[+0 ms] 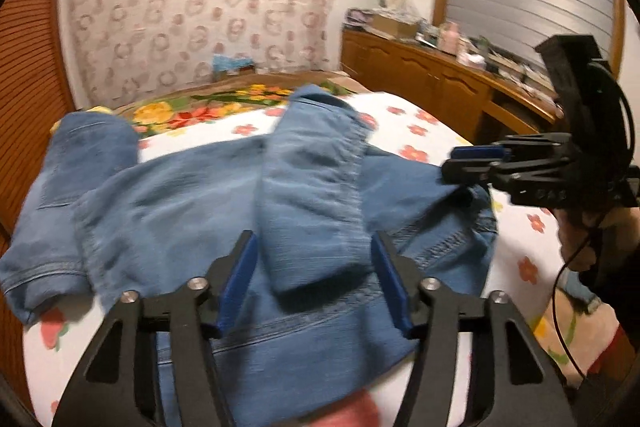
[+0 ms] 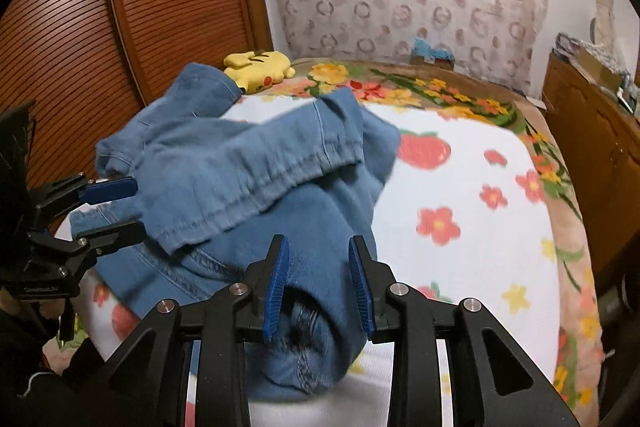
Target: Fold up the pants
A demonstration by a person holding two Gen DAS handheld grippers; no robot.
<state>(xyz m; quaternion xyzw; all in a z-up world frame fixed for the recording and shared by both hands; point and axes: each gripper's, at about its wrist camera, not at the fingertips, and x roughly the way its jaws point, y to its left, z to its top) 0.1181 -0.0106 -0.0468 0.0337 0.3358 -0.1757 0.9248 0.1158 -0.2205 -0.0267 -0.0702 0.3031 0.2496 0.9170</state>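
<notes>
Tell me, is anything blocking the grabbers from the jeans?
No, nothing visible is. The left gripper and right gripper are open right over the jeans. The yellow plush toy lies far back.

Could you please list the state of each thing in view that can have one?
Jeans: partly folded, one leg laid across, rumpled on the bed.
Left hand-held gripper: open, holding nothing.
Right hand-held gripper: open, above the denim.
Plush toy: lying by the far end of the bed.
</notes>
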